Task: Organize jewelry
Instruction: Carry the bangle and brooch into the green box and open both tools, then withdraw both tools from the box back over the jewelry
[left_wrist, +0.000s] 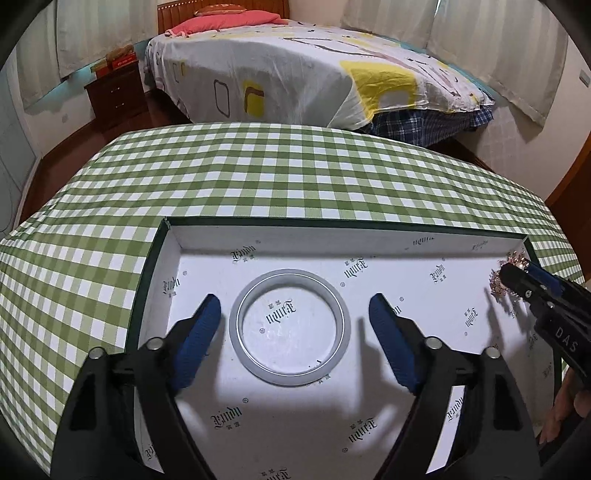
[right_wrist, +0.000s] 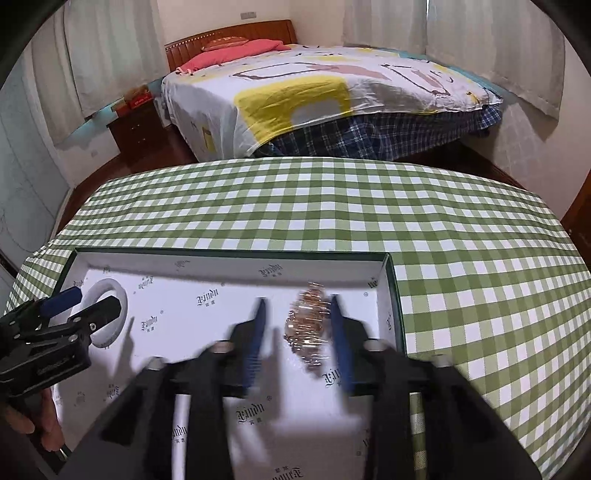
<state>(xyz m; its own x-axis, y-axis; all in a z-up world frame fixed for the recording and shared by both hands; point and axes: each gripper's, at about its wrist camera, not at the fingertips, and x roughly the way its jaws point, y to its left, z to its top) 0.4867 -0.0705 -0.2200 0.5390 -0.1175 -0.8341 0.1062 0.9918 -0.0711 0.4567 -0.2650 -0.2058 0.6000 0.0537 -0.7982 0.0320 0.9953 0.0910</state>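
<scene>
A shallow dark-green box with a white printed lining (left_wrist: 388, 247) (right_wrist: 229, 269) lies on the table. A white bangle (left_wrist: 290, 326) lies flat in its left part; it also shows in the right wrist view (right_wrist: 110, 291). My left gripper (left_wrist: 293, 310) is open, its blue fingers on either side of the bangle, not touching it. A heap of rose-gold chain jewelry (right_wrist: 308, 326) (left_wrist: 504, 278) lies in the box's right part. My right gripper (right_wrist: 297, 314) is open, blurred, its fingers astride the heap.
The table carries a green and white checked cloth (left_wrist: 258, 177) (right_wrist: 461, 258). Behind it stand a bed (left_wrist: 295, 70) and a dark wooden nightstand (left_wrist: 114, 92). The person's hand (left_wrist: 561, 417) shows at the right edge.
</scene>
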